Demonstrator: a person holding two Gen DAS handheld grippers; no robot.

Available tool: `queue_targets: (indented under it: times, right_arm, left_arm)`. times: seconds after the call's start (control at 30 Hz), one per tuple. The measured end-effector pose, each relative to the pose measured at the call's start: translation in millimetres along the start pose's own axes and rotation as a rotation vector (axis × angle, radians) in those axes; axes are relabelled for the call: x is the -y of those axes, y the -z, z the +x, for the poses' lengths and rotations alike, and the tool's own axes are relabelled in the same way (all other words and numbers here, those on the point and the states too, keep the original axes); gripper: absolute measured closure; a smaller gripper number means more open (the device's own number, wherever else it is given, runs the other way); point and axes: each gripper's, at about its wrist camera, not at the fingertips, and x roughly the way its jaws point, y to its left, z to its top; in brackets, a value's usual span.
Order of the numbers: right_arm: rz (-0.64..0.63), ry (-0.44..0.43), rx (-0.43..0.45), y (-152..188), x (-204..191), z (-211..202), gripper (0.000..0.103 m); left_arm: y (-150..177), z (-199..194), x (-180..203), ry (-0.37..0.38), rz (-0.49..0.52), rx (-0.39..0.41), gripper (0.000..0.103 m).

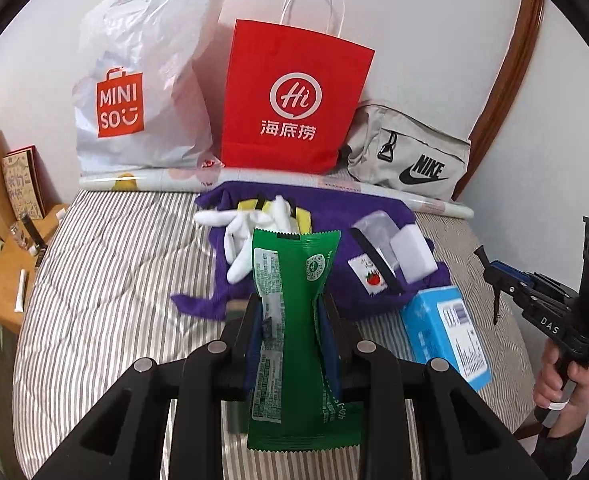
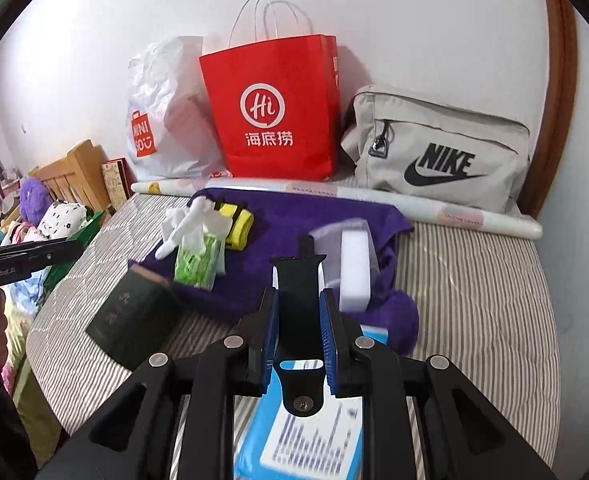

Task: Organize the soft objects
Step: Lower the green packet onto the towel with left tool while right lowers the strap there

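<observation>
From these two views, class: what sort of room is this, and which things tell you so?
Most likely a bedroom. A striped quilt covers a bed beside the wall, a wooden headboard stands at its far end, and shopping bags, including a red paper bag, lean against the wall.

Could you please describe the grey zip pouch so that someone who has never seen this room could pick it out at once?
Look along the white wall at the far edge of the striped bed, where three bags stand in a row. The grey zip pouch is the rightmost, beside the red paper bag. It alone is low, fabric, and printed with a black Nike logo.
</observation>
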Motion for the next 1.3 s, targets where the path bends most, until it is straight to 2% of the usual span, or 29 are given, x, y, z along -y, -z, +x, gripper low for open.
queue_targets:
  times: [0.27,0.73,1.1,1.3]
  right_arm:
    - [-0.007,-0.015,-0.036,-20.5,0.6,41.9,0.083]
    - [-0.038,-0.008,-0.156,-49.3,8.4,126.5,0.082]
    - [-0.049,0.004,-0.288,-40.5,13.7,176.4,0.082]
    - [-0.045,0.001,-0.307,-37.8,17.0,181.1,0.082]
  left_arm:
    - [-23.2,31.0,-1.4,0.02,-0.007,-0.026,0.077]
    - [-63.7,80.5,9.5,0.078,0.01,-0.047,0.077]
    - [-70.2,110.7,12.6,0.079,0.013,-0.091,0.077]
    - [-68.7,123.7,18.4,0.079,0.031,-0.123,0.077]
